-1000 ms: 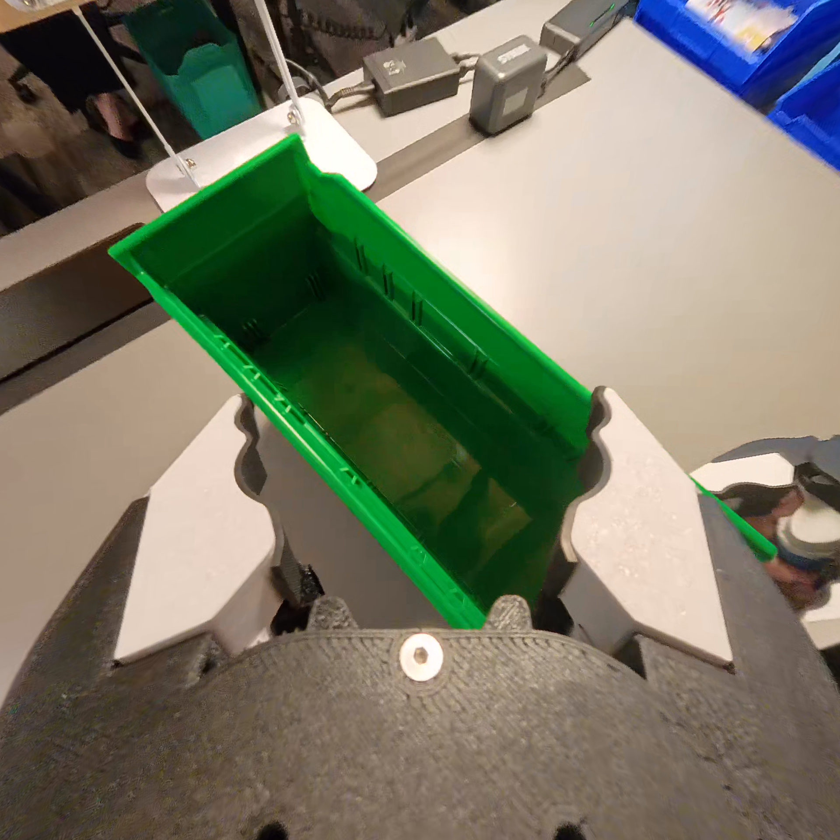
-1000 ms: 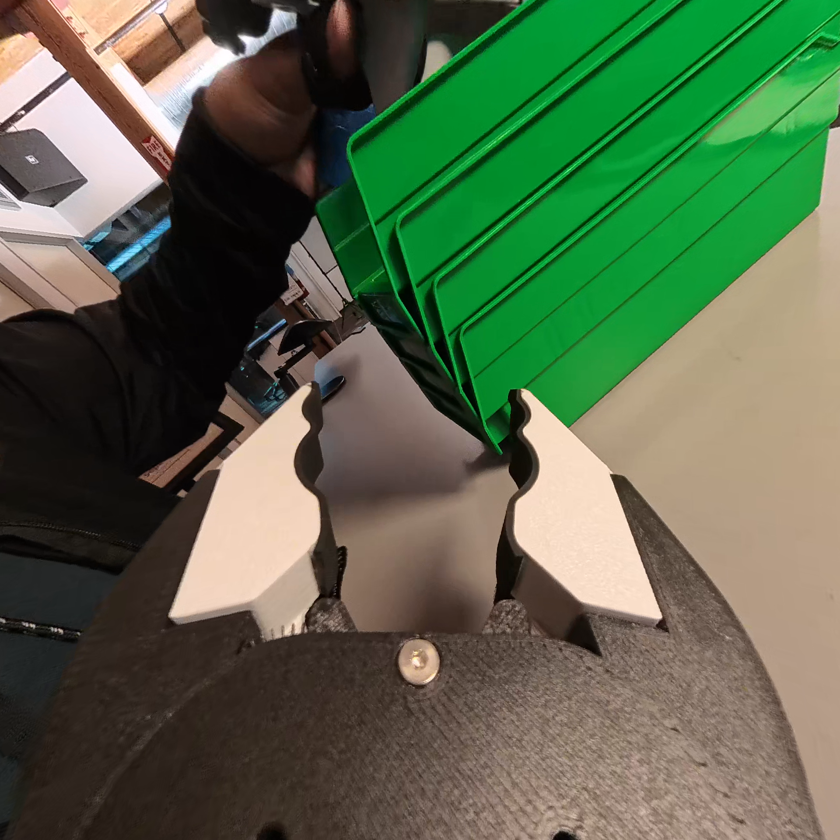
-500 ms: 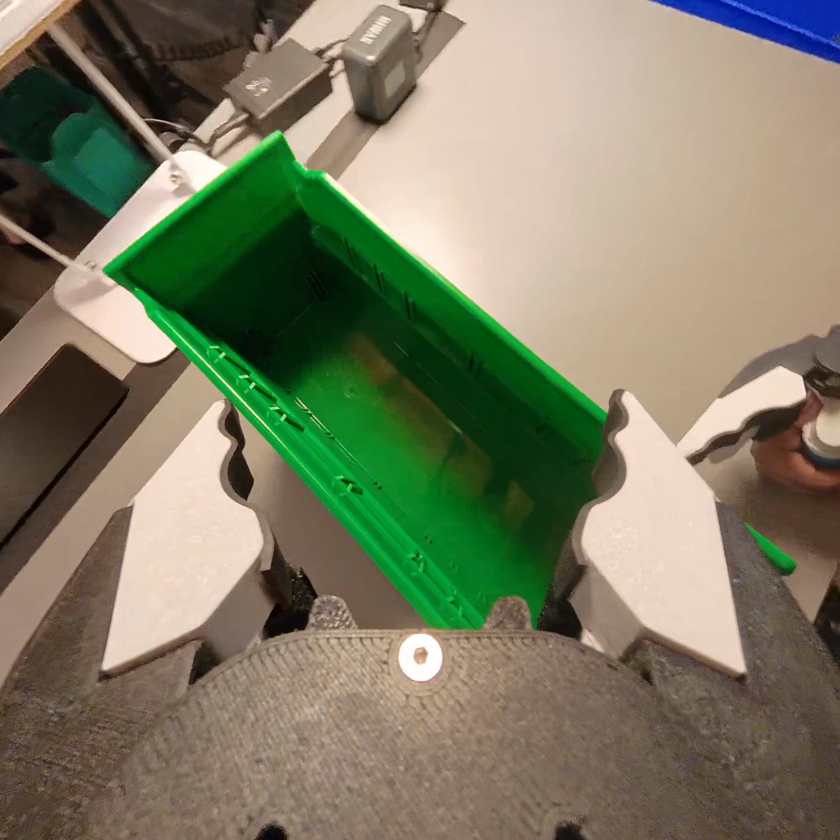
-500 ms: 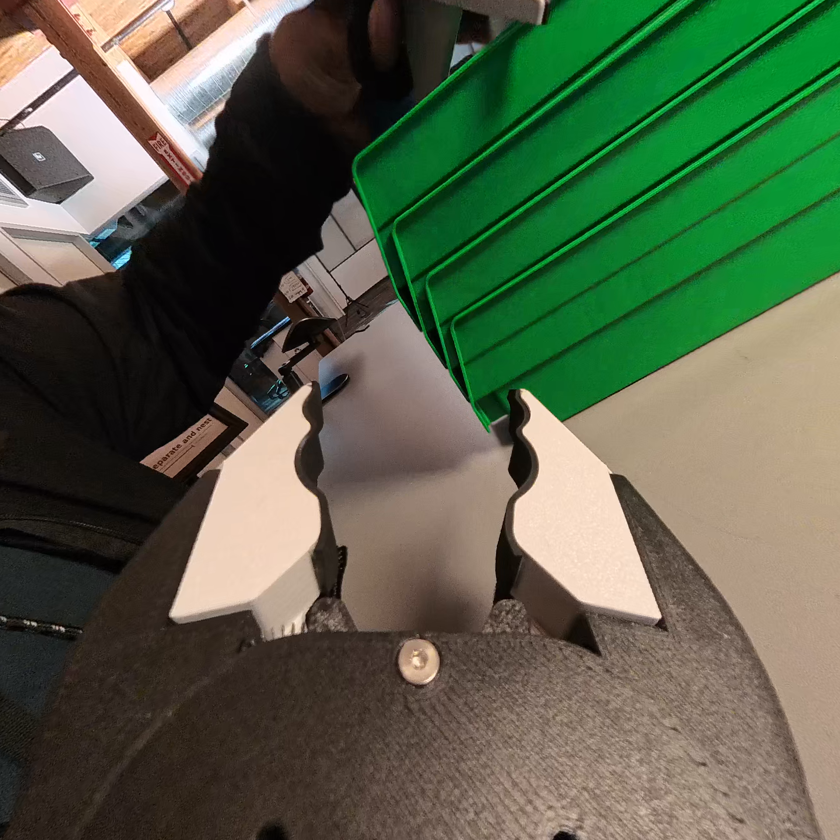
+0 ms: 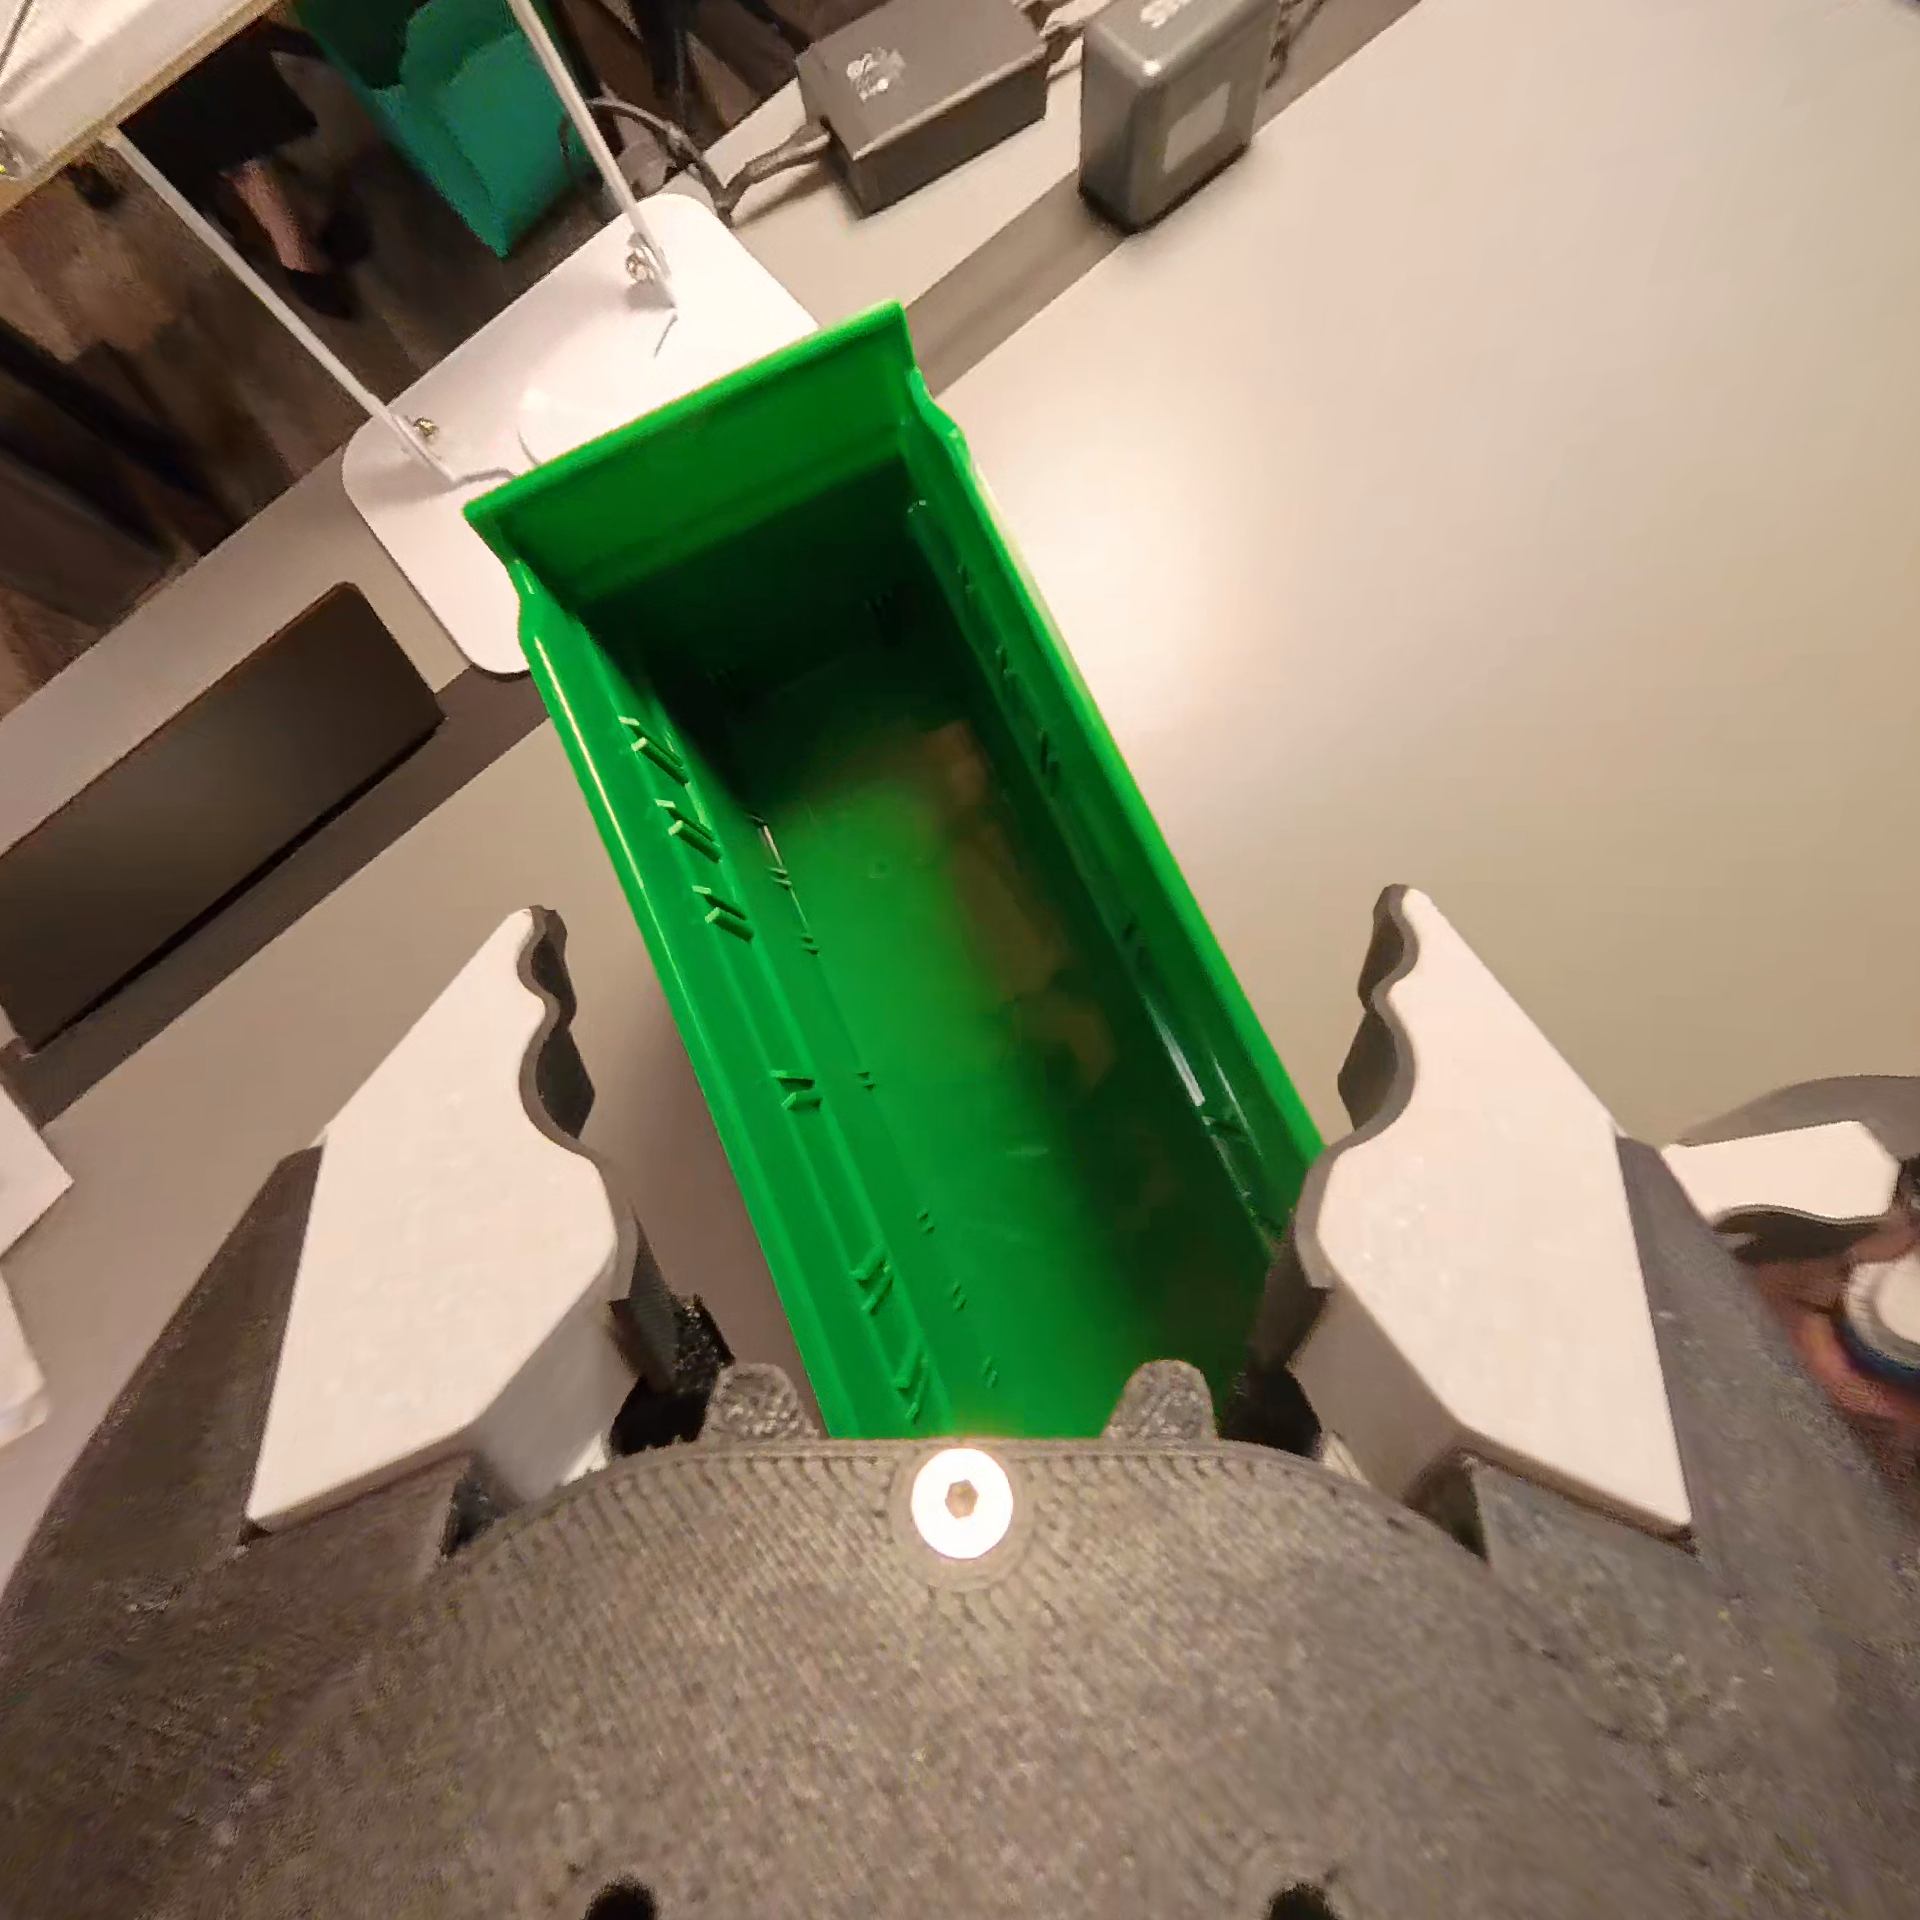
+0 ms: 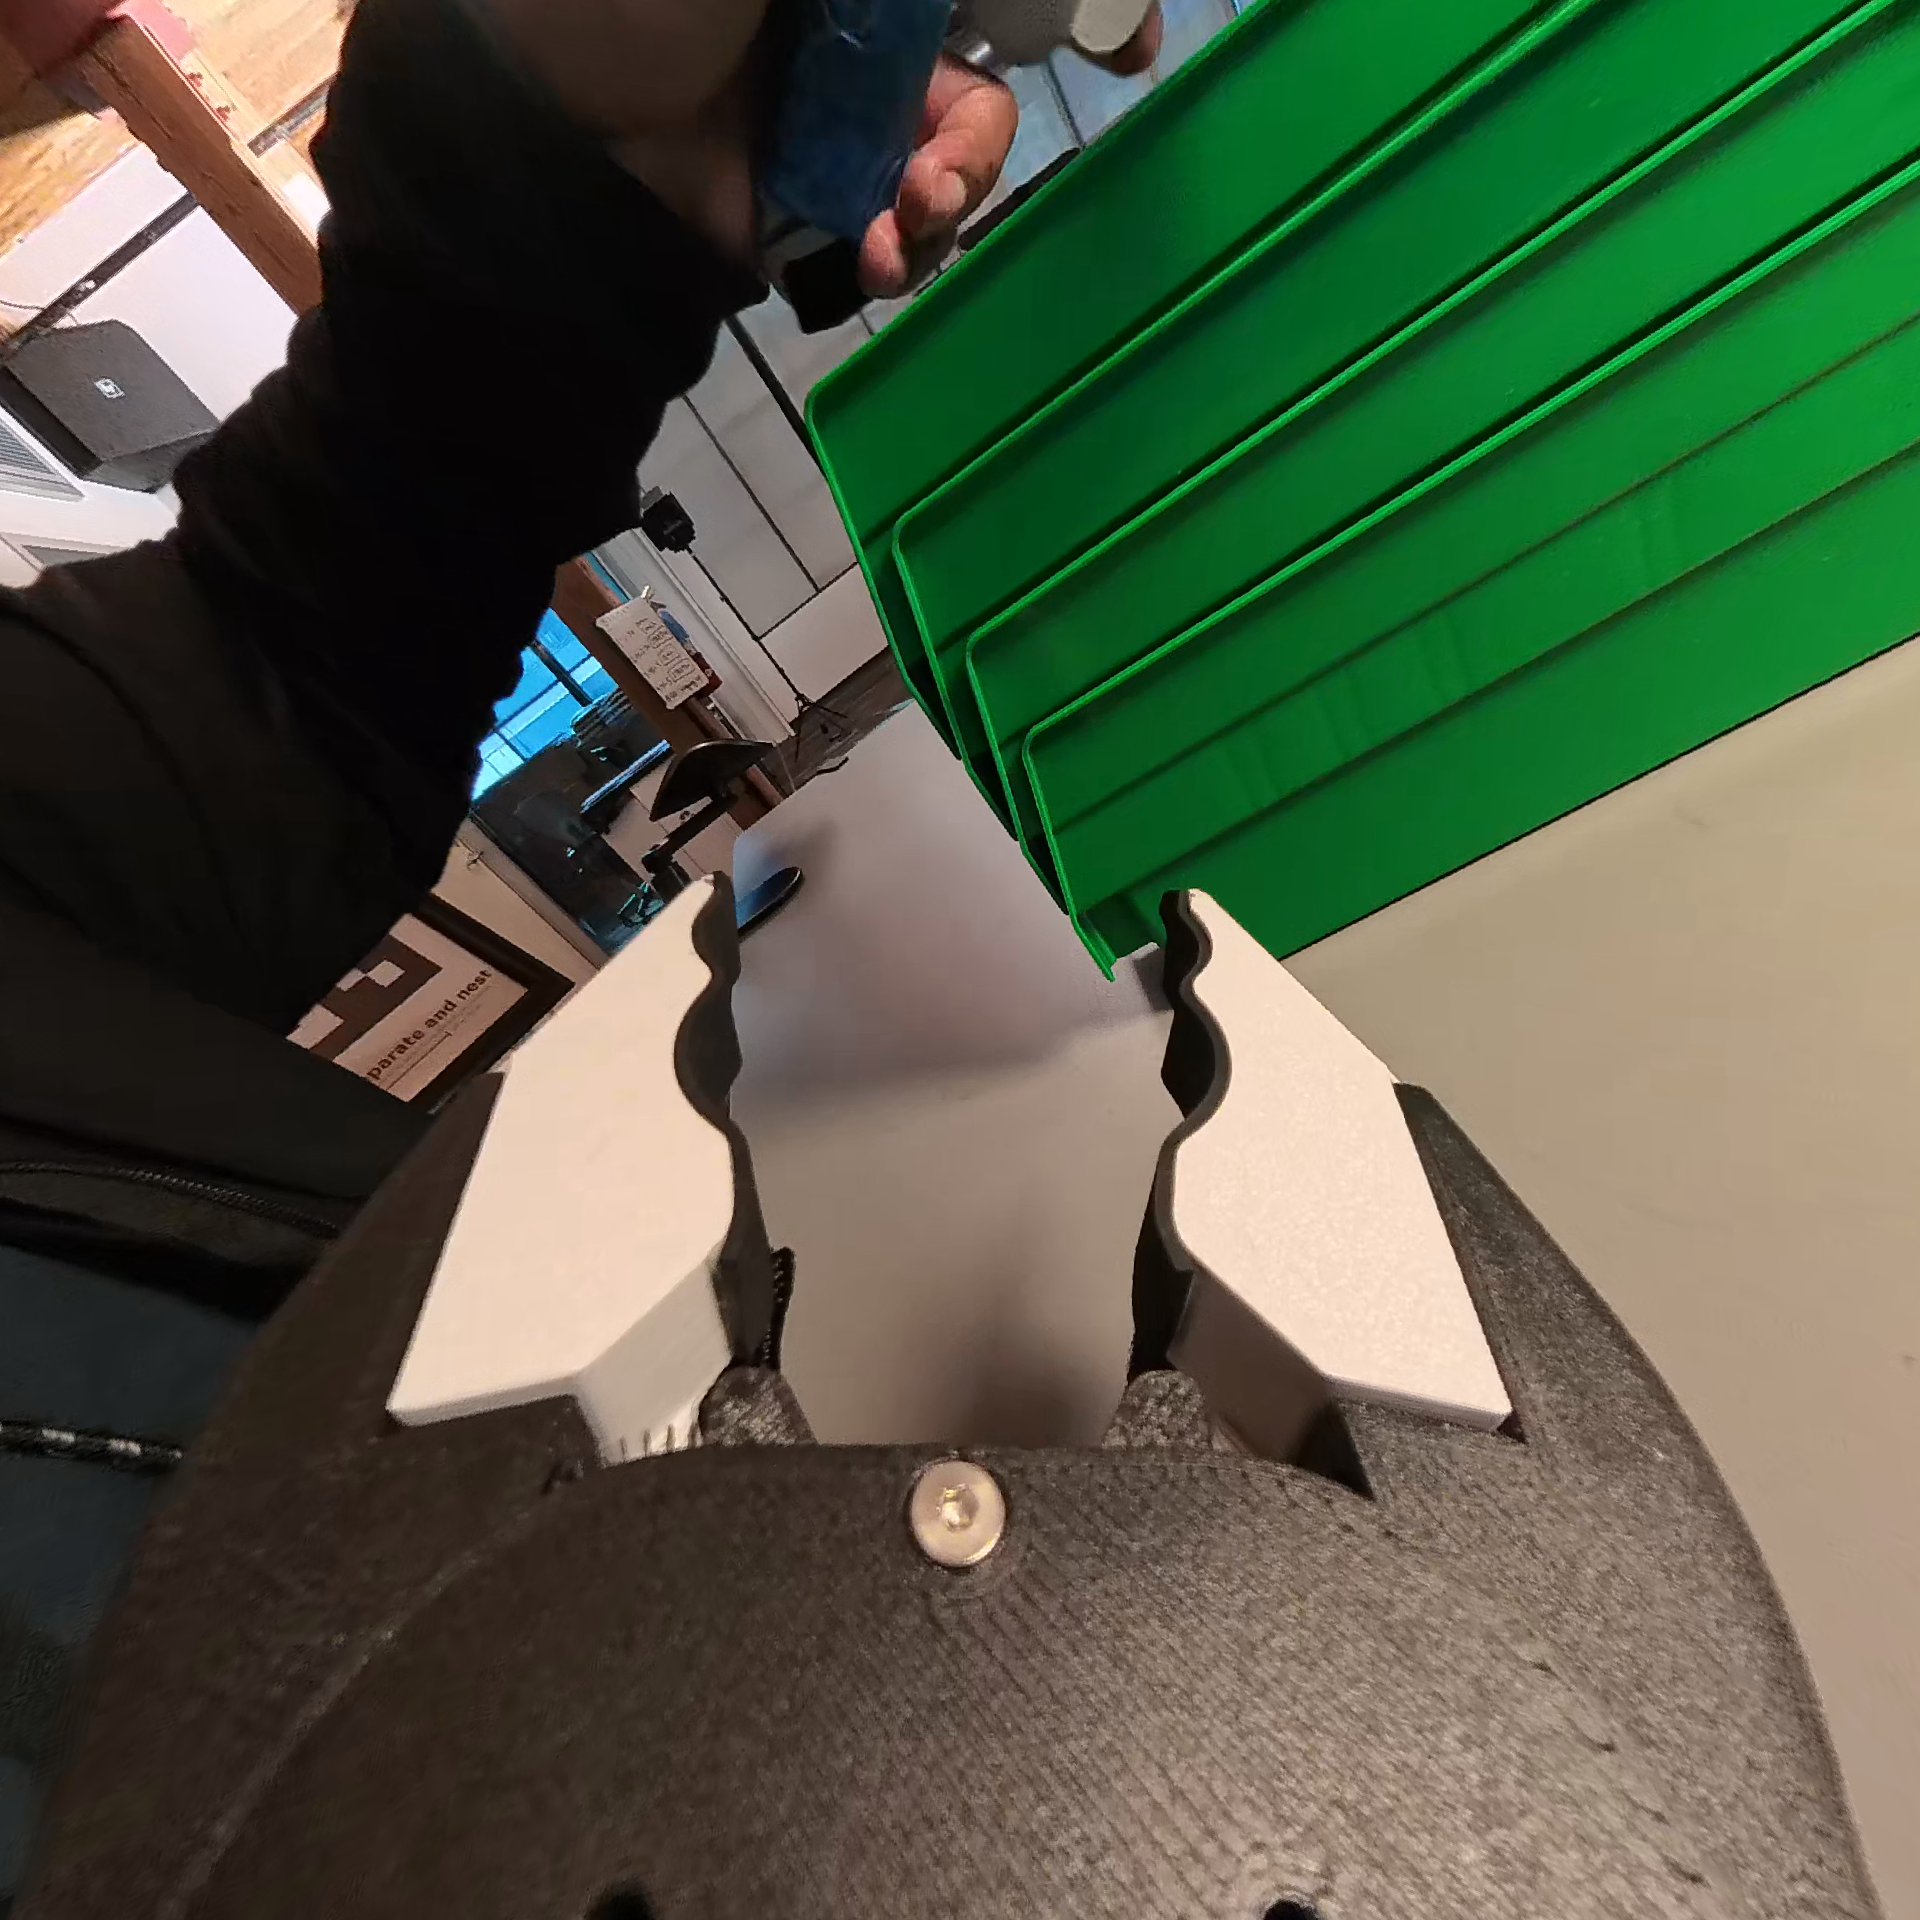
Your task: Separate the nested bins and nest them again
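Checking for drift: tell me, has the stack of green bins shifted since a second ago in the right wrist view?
Yes. The stack of green bins now covers the table farther right; its bottom corner sits at the right fingertip.

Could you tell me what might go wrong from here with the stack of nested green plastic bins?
1. The left gripper straddles the top green plastic bin with its jaws wide; the left finger stands clear of the wall, so a lift now would likely miss or slip.
2. The nested green stack looks tilted on the grey table, so it might tip or slide.
3. The right gripper is open, only its right finger near the stack's lower corner; the stack seems unbraced.
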